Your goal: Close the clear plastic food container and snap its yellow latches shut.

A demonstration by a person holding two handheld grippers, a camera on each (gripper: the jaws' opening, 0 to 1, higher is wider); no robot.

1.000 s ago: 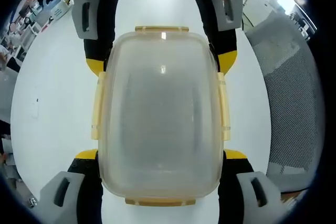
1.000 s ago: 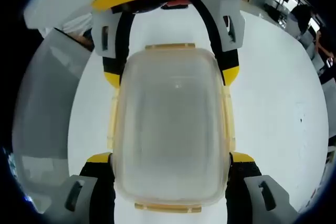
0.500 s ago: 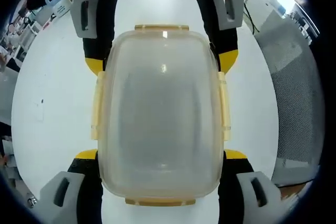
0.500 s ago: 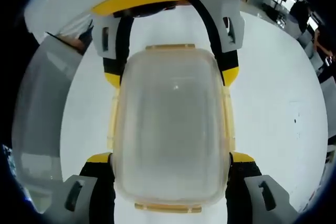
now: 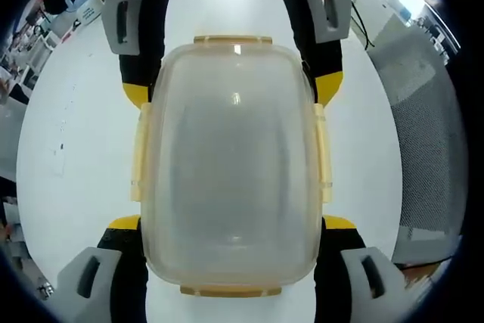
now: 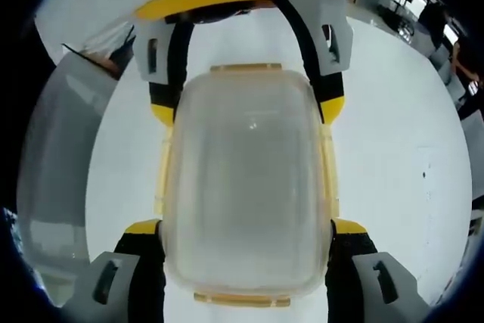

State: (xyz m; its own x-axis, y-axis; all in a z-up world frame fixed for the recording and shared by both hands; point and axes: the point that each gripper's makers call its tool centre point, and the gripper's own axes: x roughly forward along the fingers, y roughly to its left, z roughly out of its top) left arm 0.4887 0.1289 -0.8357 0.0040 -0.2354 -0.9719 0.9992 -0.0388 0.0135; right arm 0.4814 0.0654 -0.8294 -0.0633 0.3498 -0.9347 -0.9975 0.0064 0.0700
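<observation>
- Where the left gripper view looks down its jaws, the clear plastic food container [image 5: 233, 164] sits mid-frame, lid on, over the white desk [image 5: 76, 149].
- The left hand-held gripper [image 5: 231, 243] has its yellow-tipped jaws against the container's two lower corners, grasping that end.
- From the top of the frame the right hand-held gripper [image 5: 231, 92] clamps the far end likewise.
- Yellow latches [image 5: 139, 153] lie along the container's edges.
- In the right gripper view the container [image 6: 246, 183] is again central, between both pairs of jaws.
</observation>
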